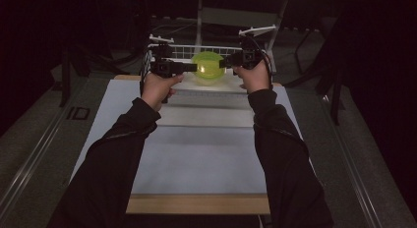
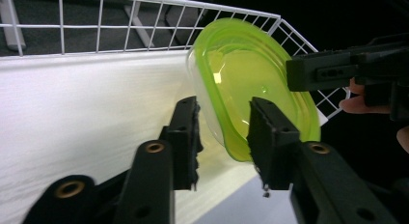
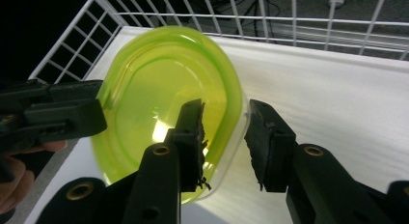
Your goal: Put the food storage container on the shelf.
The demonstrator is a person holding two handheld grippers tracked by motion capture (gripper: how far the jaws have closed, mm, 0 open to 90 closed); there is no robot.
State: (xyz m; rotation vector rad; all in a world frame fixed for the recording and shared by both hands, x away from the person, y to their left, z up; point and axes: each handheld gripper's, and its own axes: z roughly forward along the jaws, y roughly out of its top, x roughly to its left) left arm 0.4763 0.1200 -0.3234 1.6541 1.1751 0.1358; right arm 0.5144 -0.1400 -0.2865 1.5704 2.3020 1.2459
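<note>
Left hand-held gripper: jaws apart, straddling the near rim of the bowl. Gap visible btwn left pad and bowl wall; right pad sits at or against the rim, can't tell if it's touching. Reads as released, not clamped.

Right hand-held gripper: same story from the other side. Jaws apart w/ the bowl's rim btwn them, left pad over the inside of the bowl, right pad clear of the outer wall w/ a visible gap. Released.

Bowl: translucent lime green w/ clear outer edge, tilted up on its side, opening facing the right gripper cam. Lower edge down on the white liner inside the wire basket, near a basket corner.

High view: left hand-held gripper and right hand-held gripper come at the bowl from opposite sides, roughly level, tips pointing at each other. Both hands in black sleeves, reaching fwd from the bottom edge.

Basket is white wire, sits at the far end of the desk. White mat covers most of the desk top, wood edge showing at the near side. Surroundings dark.
</note>
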